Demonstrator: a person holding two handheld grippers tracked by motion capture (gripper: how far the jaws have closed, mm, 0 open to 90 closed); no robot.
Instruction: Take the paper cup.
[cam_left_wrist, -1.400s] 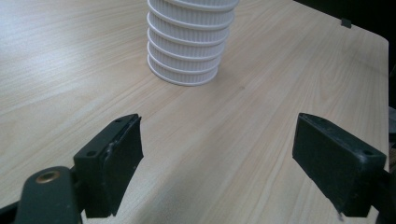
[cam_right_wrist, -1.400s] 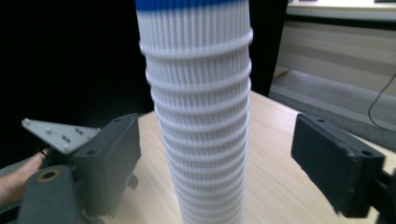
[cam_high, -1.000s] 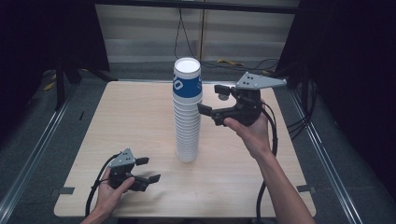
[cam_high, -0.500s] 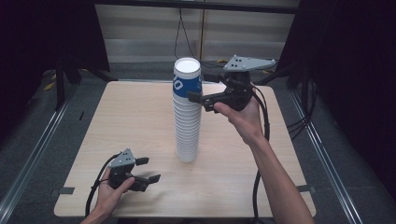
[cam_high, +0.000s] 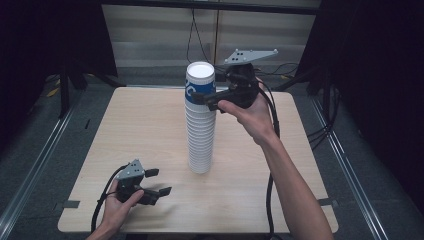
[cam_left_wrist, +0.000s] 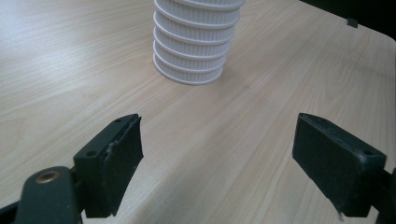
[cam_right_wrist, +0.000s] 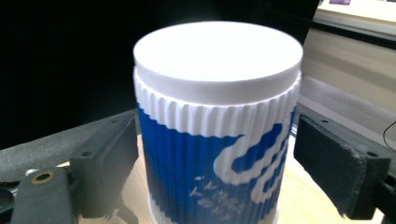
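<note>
At the middle of the tabletop (cam_high: 140, 125), a tall stack of ribbed white paper cups (cam_high: 200, 135) is standing upright, upside down, with a blue-and-white cup (cam_high: 199, 86) sitting as its topmost piece. The right gripper (cam_high: 204, 97) is reaching in from the right at the height of that top cup; in the right gripper view its jaws are sitting spread on either side of the blue-and-white cup (cam_right_wrist: 217, 135), the left jaw close against the ribbed wall and the right jaw just beside it, with no firm squeeze showing. The left gripper (cam_high: 157, 182) is resting low near the front left corner of the tabletop, well apart from the stack, its jaws standing wide apart with nothing between them. In the left gripper view the bottom rims of the stack (cam_left_wrist: 194, 46) are sitting flat on the wood ahead of it.
</note>
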